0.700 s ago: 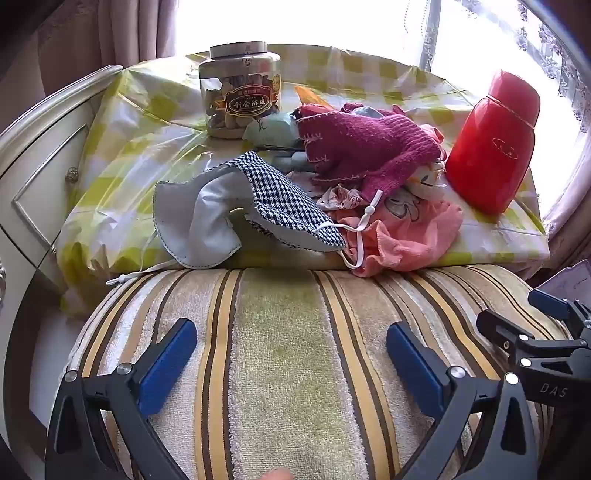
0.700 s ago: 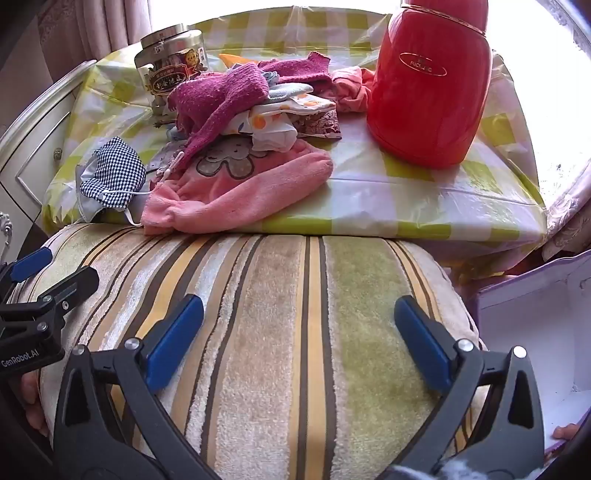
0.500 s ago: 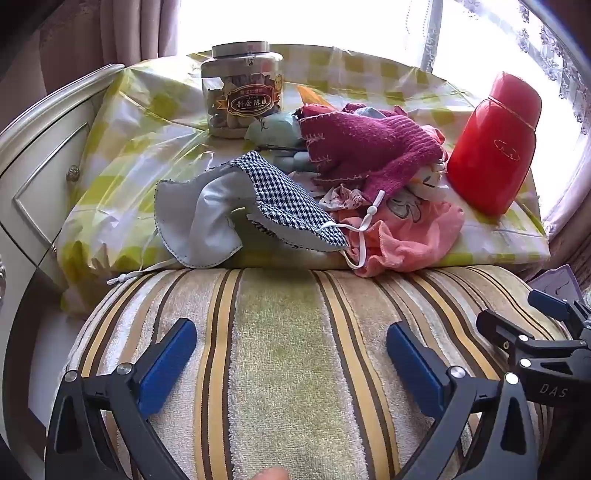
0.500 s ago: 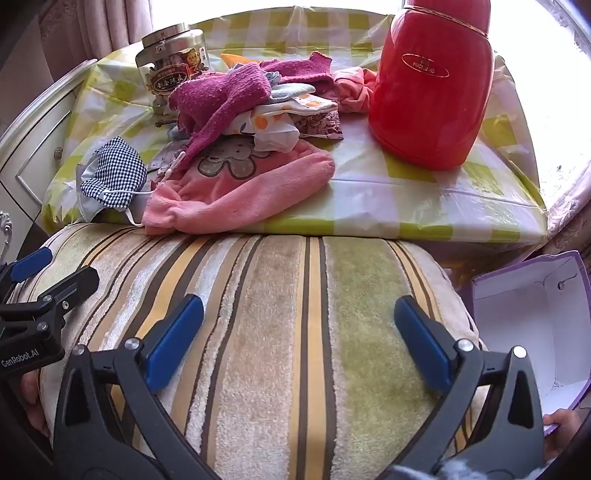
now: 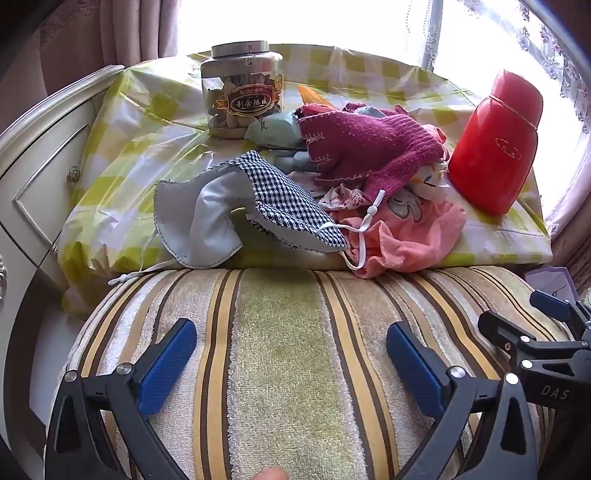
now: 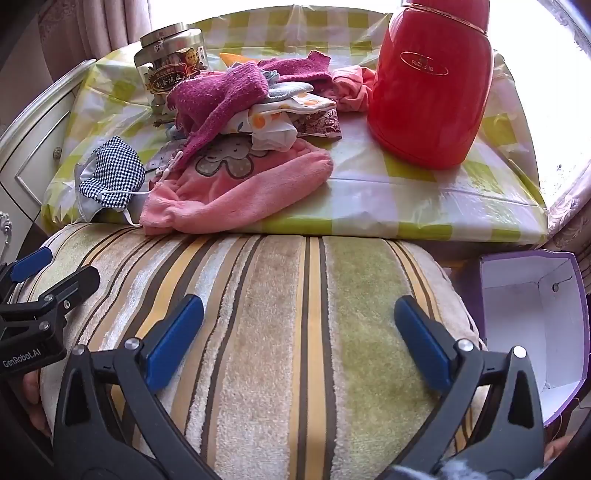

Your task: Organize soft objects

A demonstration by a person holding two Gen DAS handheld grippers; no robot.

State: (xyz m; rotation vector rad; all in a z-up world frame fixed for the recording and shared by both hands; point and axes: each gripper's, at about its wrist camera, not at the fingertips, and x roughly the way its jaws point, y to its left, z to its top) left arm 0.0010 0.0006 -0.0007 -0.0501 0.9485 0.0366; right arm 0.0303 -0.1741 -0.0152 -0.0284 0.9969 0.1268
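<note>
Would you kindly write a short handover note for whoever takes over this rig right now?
Left tool: open, empty, over the striped cushion.
Right tool: open, empty, over the same cushion.
Soft pile on the checked table: checkered mask, magenta knit, pink towel, all heaped together.
Open purple box on the right looks empty.
Done: apparently nothing sorted yet.
Left: the whole pile.

Bright daylight is let in through a window (image 5: 295, 22) hung with a lace curtain (image 5: 546, 44) and a pink drape (image 5: 110, 33). A cream cabinet (image 5: 40, 155) is seen beside the worktop (image 6: 406, 206), which is covered in yellow-checked plastic.
</note>
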